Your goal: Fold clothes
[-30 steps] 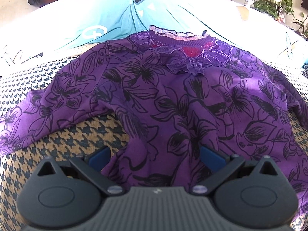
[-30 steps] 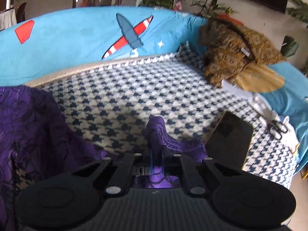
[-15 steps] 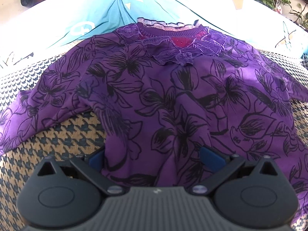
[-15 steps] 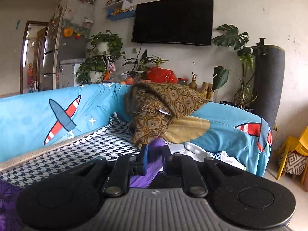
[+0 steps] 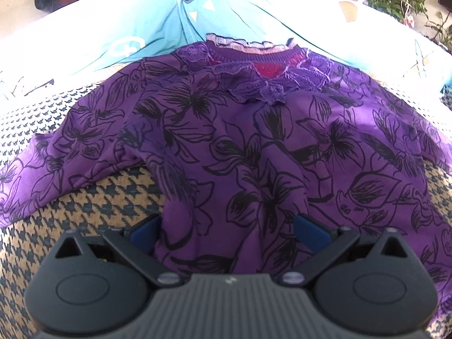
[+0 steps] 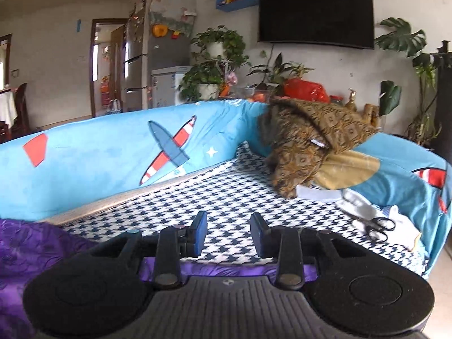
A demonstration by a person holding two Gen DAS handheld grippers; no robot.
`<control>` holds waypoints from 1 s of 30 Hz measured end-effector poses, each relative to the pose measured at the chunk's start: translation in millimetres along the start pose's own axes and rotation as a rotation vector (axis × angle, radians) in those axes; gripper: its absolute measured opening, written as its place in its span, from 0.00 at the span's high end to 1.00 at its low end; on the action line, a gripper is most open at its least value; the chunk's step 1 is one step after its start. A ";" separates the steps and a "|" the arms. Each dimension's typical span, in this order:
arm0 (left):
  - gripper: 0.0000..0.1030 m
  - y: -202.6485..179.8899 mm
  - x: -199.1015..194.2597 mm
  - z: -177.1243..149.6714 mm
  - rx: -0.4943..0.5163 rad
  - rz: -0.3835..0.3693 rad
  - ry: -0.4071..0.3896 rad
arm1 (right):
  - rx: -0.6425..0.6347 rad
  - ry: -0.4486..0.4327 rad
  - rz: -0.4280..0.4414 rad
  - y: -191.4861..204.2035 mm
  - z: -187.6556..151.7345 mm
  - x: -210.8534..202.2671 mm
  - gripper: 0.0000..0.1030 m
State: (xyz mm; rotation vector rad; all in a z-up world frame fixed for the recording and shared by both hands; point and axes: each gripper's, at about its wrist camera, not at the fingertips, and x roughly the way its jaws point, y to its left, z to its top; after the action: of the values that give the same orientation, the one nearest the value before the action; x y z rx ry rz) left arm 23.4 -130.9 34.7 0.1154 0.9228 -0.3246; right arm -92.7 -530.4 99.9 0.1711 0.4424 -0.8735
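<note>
The purple blouse (image 5: pixel 254 147) runs off the left wrist view at the left, right and bottom edges, and its hem disappears behind the left claw (image 5: pixel 228 230), so whether the blue pads (image 5: pixel 309 230) press the cloth cannot be told. In the right wrist view only a strip of the blouse shows beneath the right claw (image 6: pixel 228 233), the rest hidden by its body. The scissors (image 6: pixel 377 226) lie partly on white cloth, blades unclear.

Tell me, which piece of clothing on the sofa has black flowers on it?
The purple top spread flat on the checked seat. The other garment, the brown patterned one, is bunched up in the sofa's corner and has small gold shapes, not flowers.
</note>
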 end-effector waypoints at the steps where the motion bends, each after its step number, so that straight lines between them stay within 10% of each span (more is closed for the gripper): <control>1: 0.00 1.3 -1.6 -0.7 -0.005 -0.002 -0.003 | -0.006 0.022 0.036 5.9 -3.1 -0.3 0.62; 30: 0.00 23.0 -22.1 -60.4 -0.098 0.120 -0.022 | -0.276 0.189 0.471 107.2 -87.2 -70.1 0.52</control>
State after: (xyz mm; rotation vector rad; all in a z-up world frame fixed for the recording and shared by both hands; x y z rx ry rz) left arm -27.6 -90.0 15.1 0.0769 0.9040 -0.1690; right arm -75.7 -384.9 49.1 0.0975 0.6620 -0.3298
